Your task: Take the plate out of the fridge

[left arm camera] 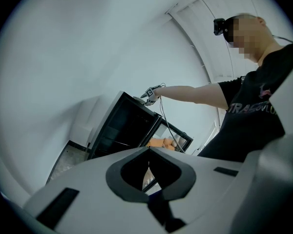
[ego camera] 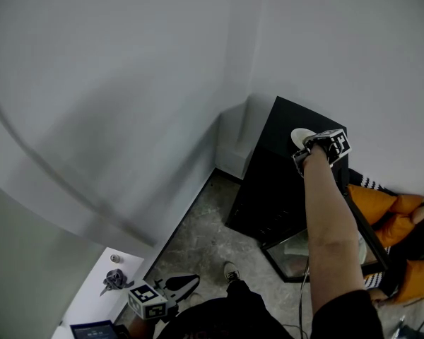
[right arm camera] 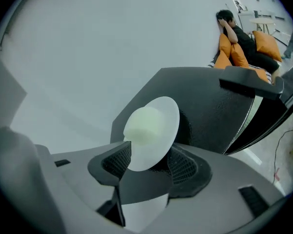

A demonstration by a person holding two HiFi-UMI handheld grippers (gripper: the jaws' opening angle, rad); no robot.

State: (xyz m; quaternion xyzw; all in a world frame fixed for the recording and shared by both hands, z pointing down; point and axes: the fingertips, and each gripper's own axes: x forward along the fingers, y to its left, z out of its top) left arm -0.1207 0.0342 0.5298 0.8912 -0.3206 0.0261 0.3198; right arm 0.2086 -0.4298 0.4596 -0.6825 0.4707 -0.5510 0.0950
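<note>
Both right gripper (right arm camera: 149, 161) jaws spread wide, round white plate (right arm camera: 151, 126) between them atop the black fridge (right arm camera: 215, 111); left gripper (left arm camera: 149, 168) closed

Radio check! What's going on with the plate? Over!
Left gripper shut, empty. Right gripper open around plate rim. Plate lying on fridge top. Nothing blocking, over.

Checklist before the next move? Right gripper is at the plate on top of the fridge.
1. Plate on top of the fridge: ok.
2. Right gripper jaws apart around plate: ok.
3. Plate lying flat and steady: cannot tell.
4. Fridge door shut: not ok, it stands open.
5. Left gripper empty: ok.
</note>
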